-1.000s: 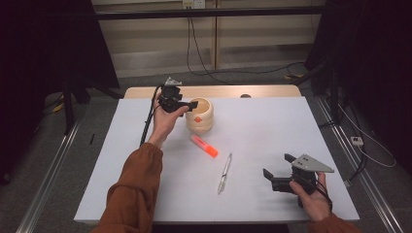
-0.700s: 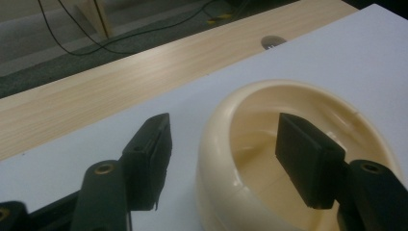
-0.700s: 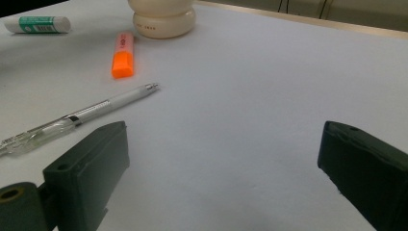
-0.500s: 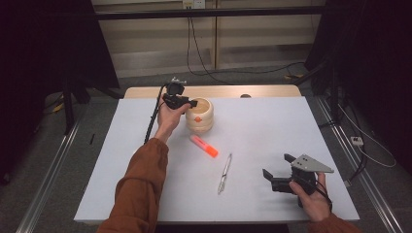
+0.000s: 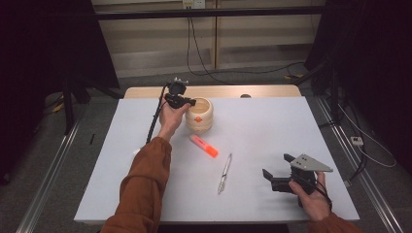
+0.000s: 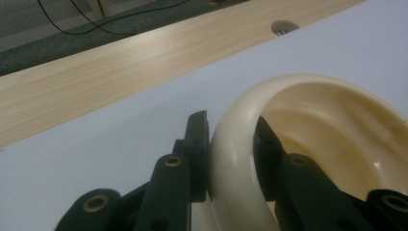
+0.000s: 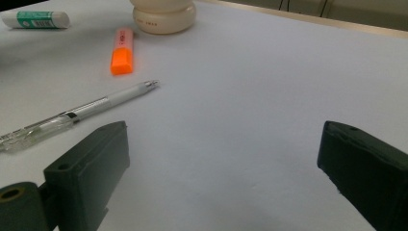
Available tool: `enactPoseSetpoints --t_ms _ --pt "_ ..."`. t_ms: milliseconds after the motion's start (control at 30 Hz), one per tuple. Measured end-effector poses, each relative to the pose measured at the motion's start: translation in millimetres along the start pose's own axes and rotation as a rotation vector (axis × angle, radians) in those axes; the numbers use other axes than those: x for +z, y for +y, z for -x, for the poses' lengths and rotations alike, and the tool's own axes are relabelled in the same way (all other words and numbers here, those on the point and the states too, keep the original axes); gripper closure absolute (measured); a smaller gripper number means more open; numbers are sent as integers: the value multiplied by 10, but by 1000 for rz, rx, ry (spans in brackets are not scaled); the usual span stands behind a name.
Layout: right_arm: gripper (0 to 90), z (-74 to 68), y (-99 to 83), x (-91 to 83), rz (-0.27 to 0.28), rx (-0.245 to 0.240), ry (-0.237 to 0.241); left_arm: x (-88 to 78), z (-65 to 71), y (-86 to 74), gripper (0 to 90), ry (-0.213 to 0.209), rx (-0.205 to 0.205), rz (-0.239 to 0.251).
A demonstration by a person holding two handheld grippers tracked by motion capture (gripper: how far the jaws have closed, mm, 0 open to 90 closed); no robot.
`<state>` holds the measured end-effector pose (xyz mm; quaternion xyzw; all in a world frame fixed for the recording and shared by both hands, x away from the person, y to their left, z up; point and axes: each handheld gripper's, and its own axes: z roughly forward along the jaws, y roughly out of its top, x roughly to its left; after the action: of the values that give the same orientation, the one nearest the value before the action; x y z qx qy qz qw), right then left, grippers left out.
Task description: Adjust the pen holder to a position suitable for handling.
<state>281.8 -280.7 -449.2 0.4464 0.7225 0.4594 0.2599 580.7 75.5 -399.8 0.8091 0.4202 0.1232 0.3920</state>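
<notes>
white table (image 5: 272, 131), floor cables (image 5: 233, 73)

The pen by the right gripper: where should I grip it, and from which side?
Grip the pen mid-barrel, coming straight down with the open right gripper, jaws across its width. It lies flat and thin on the table, so only the two long sides offer a hold. It sits apart from the highlighter, so there is probably room for both jaws.

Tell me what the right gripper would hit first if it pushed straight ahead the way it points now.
Likely nothing soon: bare table lies ahead of the open right gripper. The pen and orange marker sit off to its left.
</notes>
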Motion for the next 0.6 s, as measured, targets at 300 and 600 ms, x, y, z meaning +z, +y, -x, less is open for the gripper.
enactPoseSetpoints --t_ms 300,600 --pt "37 0 1 0 1 2 0 -81 37 48 730 -11 4 34" --pt "38 -2 0 3 -2 0 -1 -254 52 107 731 -47 8 68"
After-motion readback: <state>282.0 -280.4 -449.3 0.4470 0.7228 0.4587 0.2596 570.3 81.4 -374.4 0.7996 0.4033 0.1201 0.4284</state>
